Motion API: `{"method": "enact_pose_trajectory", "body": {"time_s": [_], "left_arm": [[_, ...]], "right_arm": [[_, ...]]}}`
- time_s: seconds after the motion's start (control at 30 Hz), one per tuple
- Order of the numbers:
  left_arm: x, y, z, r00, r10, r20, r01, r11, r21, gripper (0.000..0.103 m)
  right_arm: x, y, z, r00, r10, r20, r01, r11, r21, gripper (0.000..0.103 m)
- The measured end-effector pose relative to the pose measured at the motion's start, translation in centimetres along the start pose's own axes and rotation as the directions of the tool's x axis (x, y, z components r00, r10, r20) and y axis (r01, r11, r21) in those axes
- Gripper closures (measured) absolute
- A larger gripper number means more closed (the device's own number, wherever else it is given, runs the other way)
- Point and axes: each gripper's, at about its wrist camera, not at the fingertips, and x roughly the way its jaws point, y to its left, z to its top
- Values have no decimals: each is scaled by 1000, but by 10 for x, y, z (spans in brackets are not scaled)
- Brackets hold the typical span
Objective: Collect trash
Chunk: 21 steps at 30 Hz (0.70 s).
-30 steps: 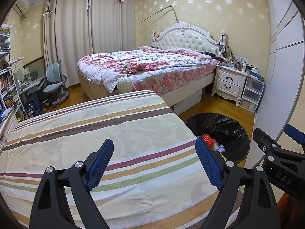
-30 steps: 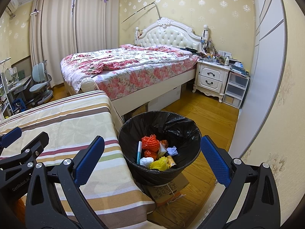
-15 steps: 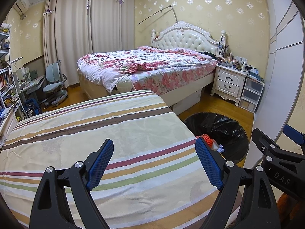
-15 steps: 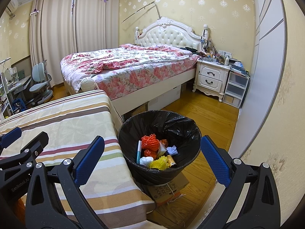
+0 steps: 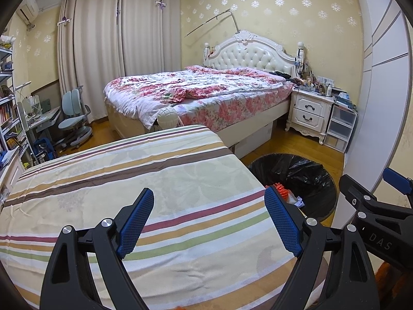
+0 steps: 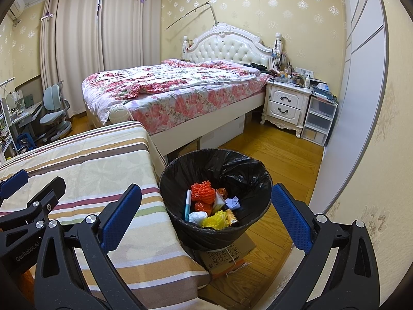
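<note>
We have both hand-held grippers up over the striped surface (image 5: 155, 180), nothing in either. Left hand-held gripper (image 5: 209, 219) has its jaws spread wide, only bare cloth between the pads. Right hand-held gripper (image 6: 206, 219) is spread wide too and grips nothing; from its camera the trash bin (image 6: 260, 178) sits in the gap between the pads, but lower down and apart from them.

Key relation: the bin stands on the floor just off the right edge of the surface, near its front right corner, perched on a cardboard box (image 6: 227, 254). It lies straight ahead of and below the right gripper. From the left gripper it is off to the right, past the surface's edge (image 5: 294, 178). So the right hand is nearer.

Trash is in the bin: orange netting (image 6: 202, 193), a yellow net (image 6: 215, 219), a white wad (image 6: 197, 217), a pen (image 6: 187, 204), a small battery-like cylinder (image 6: 231, 217), a crumpled pale paper (image 6: 232, 202).

We see no loose trash on the striped surface in either view, so we judge the collecting looks about done. Any further item would go down and to the right into the bin.
</note>
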Motion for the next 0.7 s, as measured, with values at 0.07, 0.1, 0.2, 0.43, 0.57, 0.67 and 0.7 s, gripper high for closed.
{"method": "enact_pose_trajectory", "body": {"time_s": [0.07, 0.1, 0.2, 0.43, 0.57, 0.67, 0.7], "left_arm": [[1, 1, 0, 1000, -6, -2, 6, 1000, -4, 18], [1, 2, 0, 1000, -8, -2, 8, 1000, -4, 18], [1, 3, 0, 1000, -17, -1, 17, 1000, 1, 18], [1, 1, -1, 1000, -12, 2, 12, 1000, 6, 18], [3, 5, 0, 1000, -5, -1, 5, 1000, -17, 18], [6, 12, 0, 1000, 0, -9, 0, 1000, -27, 18], [7, 15, 0, 1000, 2, -12, -3, 1000, -29, 18]], "right_arm": [[0, 0, 0, 1000, 0, 0, 0, 1000, 0, 5], [0, 0, 0, 1000, 0, 0, 0, 1000, 0, 5], [0, 0, 0, 1000, 0, 0, 0, 1000, 1, 5], [0, 0, 0, 1000, 0, -1, 0, 1000, 0, 5], [0, 0, 1, 1000, 2, -1, -2, 1000, 0, 5], [-1, 6, -5, 1000, 9, -3, -9, 1000, -2, 5], [-1, 9, -6, 1000, 13, -5, -13, 1000, -4, 5]]}}
